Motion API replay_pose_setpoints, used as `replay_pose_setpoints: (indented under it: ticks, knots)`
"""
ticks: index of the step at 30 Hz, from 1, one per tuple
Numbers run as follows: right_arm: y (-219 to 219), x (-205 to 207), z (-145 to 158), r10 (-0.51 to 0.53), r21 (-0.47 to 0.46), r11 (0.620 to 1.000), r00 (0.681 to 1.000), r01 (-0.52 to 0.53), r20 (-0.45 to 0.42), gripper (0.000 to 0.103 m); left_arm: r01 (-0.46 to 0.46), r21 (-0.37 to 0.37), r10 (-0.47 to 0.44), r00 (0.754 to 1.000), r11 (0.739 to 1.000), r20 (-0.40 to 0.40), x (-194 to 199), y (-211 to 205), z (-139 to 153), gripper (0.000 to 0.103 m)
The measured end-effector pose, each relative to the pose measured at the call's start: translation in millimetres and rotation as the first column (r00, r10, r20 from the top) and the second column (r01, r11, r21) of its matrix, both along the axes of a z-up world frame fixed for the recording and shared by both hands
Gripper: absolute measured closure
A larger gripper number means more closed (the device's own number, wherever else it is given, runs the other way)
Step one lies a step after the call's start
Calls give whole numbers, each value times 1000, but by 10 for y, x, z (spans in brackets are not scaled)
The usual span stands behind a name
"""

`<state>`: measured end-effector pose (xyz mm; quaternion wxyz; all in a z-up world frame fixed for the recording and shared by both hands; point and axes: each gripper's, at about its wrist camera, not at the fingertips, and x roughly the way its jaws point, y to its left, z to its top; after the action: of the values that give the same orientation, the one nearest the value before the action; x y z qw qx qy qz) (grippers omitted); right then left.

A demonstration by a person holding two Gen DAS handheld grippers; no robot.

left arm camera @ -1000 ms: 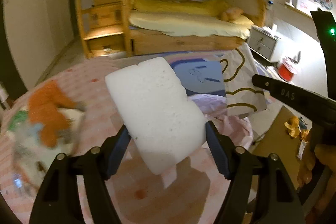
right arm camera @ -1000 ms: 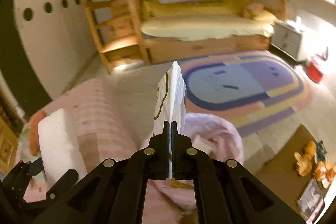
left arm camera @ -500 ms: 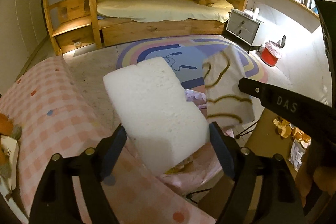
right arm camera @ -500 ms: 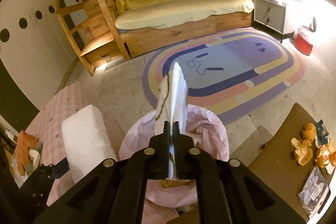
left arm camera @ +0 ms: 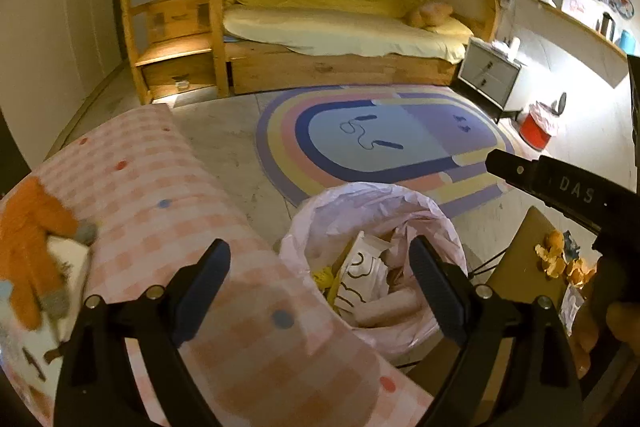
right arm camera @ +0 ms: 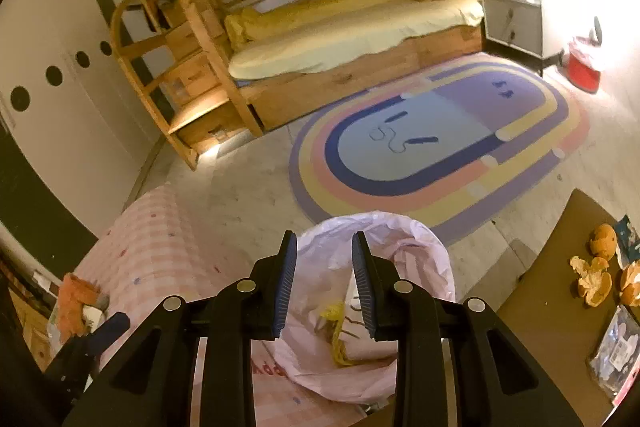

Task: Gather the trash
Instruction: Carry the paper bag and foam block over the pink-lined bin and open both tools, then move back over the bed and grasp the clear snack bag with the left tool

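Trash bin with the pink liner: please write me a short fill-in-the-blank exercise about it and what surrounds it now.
1. The trash bin is lined with a ____ plastic bag.
2. Between the fingers of the left tool there is ____.
3. The orange peels lie on the brown ____.
4. The rainbow rug lies in front of the wooden ____ bed.

Missing words: pink; nothing; table; bunk

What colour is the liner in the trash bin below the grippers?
Pale pink liner, translucent and crinkled; it shows best in the right wrist view.
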<state>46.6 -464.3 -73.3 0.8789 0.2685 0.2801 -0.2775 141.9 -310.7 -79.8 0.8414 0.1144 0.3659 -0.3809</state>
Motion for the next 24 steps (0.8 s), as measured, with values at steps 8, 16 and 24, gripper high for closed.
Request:
replay_pose_setpoints:
  ticks: [8, 16, 24]
  knots:
    - [319, 120, 118, 86, -50, 995, 996, -85, 12, 69, -79, -29, 79, 997, 996, 13, -66, 448, 134, 15]
    - [838, 229, 308, 197, -123, 974, 978, -188, 65, 66, -127, -37, 129, 988, 991, 90, -234, 987, 312, 15]
    - [1521, 523, 343, 378, -155, 917, 925, -368, 41, 61, -271, -41, 273, 955, 962, 118, -196, 1815, 370, 15]
